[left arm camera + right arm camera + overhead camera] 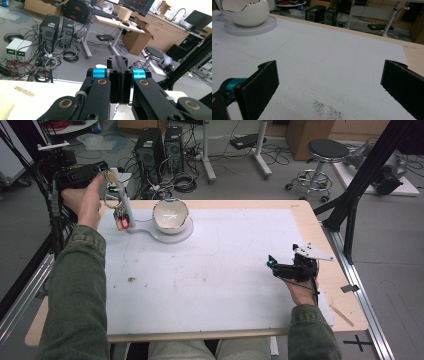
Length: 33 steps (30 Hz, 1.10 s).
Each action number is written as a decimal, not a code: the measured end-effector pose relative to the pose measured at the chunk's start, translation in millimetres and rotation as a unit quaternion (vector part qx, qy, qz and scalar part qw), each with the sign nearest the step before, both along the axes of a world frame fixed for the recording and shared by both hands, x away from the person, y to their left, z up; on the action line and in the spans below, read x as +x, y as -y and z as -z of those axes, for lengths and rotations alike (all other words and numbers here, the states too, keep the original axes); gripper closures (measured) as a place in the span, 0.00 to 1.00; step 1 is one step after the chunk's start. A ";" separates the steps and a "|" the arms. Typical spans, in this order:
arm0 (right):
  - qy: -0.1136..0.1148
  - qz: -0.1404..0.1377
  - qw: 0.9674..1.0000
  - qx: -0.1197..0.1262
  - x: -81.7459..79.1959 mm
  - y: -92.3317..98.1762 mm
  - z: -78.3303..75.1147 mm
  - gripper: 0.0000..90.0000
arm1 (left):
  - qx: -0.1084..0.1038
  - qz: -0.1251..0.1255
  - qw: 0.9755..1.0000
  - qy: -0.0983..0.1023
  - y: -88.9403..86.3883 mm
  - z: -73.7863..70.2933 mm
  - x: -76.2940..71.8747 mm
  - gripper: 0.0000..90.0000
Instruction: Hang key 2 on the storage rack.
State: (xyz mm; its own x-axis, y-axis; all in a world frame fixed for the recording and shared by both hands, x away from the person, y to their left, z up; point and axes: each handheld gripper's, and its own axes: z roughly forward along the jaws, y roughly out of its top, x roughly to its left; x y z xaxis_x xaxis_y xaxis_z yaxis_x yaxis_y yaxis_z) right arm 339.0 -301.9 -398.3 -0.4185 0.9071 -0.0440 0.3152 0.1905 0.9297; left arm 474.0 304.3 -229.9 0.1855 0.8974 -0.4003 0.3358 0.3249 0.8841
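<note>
Two sleeves (75,290); one bowl (170,216) (cracked-egg rim); one stand (125,207).

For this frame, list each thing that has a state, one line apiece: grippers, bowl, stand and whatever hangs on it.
left gripper: shut, nothing between the jaws, raised by the stand's top.
right gripper: open, empty, low over the white mat.
bowl: upright on its round base, jagged eggshell rim; inside looks empty.
stand: upright beside the bowl.
keys and tags: hanging on the stand.
white mat: flat, with a few dark crumbs.
</note>
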 end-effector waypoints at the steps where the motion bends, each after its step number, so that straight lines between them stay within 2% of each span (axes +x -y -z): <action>1: -0.001 0.001 1.000 0.001 -0.2 -0.1 0.0 0.01 | -0.002 0.000 1.000 -0.003 -0.4 1.7 2.2 0.99; 6: -0.001 0.002 1.000 0.001 -0.7 0.5 0.1 0.01 | 0.006 -0.001 1.000 -0.018 -1.1 9.3 9.0 0.99; 11: -0.001 0.004 1.000 0.004 -1.7 1.4 -0.2 0.01 | 0.018 0.003 0.999 -0.031 1.2 13.2 10.5 0.99; 16: 0.000 0.004 1.000 0.004 -1.9 1.5 -0.4 0.01 | 0.025 -0.005 0.999 -0.039 1.8 16.7 9.5 0.99; 21: 0.000 0.004 1.000 0.003 -0.9 1.6 -0.1 0.01 | 0.051 -0.017 0.996 -0.065 2.8 17.5 8.9 0.99; 24: 0.001 0.003 1.000 0.002 -0.4 1.3 0.2 0.01 | 0.063 -0.021 0.995 -0.072 4.3 17.4 8.0 0.98; 25: 0.001 0.003 1.000 0.002 -0.5 1.3 0.2 0.01 | 0.067 -0.019 0.995 -0.070 4.6 17.1 7.3 0.95; 27: 0.000 0.003 1.000 0.003 -0.6 1.0 0.2 0.01 | 0.068 -0.011 0.996 -0.064 6.2 16.2 5.8 0.82; 30: 0.001 0.004 1.000 0.003 -0.7 1.3 -0.1 0.01 | 0.057 -0.001 0.997 -0.055 8.1 14.7 4.8 0.64; 33: 0.001 0.004 1.000 0.004 -0.8 1.3 -0.3 0.01 | 0.058 0.002 0.997 -0.051 11.0 14.4 4.2 0.58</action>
